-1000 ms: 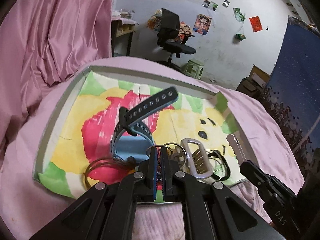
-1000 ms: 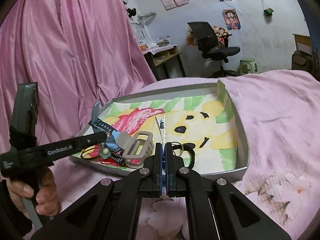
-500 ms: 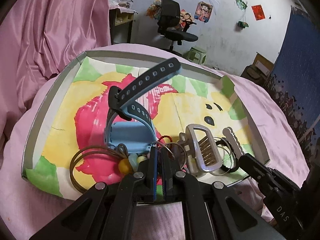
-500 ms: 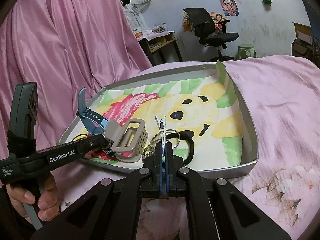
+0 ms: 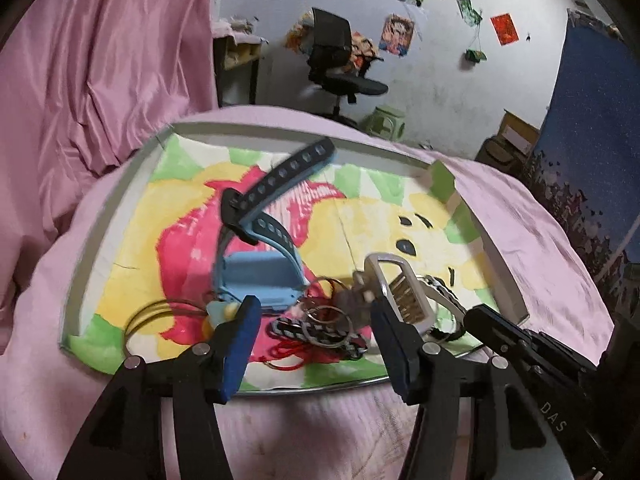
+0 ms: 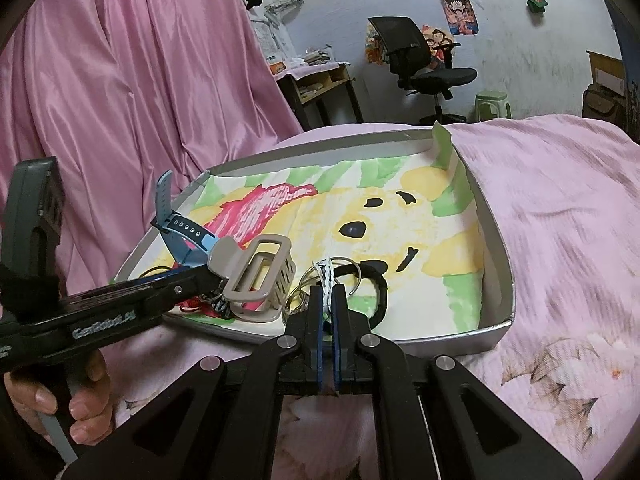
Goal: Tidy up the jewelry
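A shallow grey tray [image 5: 120, 188] lined with a painted sheet lies on a pink bedcover; it also shows in the right wrist view [image 6: 500, 248]. Near its front edge lie a blue watch [image 5: 256, 272], a beige hair claw [image 5: 404, 284], metal rings [image 5: 328, 320], a braided cord [image 5: 312, 334], red string and thin hoops [image 5: 152, 316]. My left gripper [image 5: 316, 316] is open over the rings and cord. My right gripper [image 6: 327, 292] is shut on a thin white-and-blue strip [image 6: 326, 276] beside a black hair tie [image 6: 380, 284] and the claw [image 6: 256, 276].
Pink curtain [image 5: 100, 60] hangs to the left. An office chair [image 5: 340, 76], a desk [image 6: 320, 84] and a green stool [image 5: 386, 120] stand beyond the bed. The right half of the tray floor [image 6: 420, 220] holds nothing. The person's hand [image 6: 72, 396] holds the left gripper.
My left gripper has opened wide over the rings and cord. The right gripper stays shut on the strip and has barely moved.
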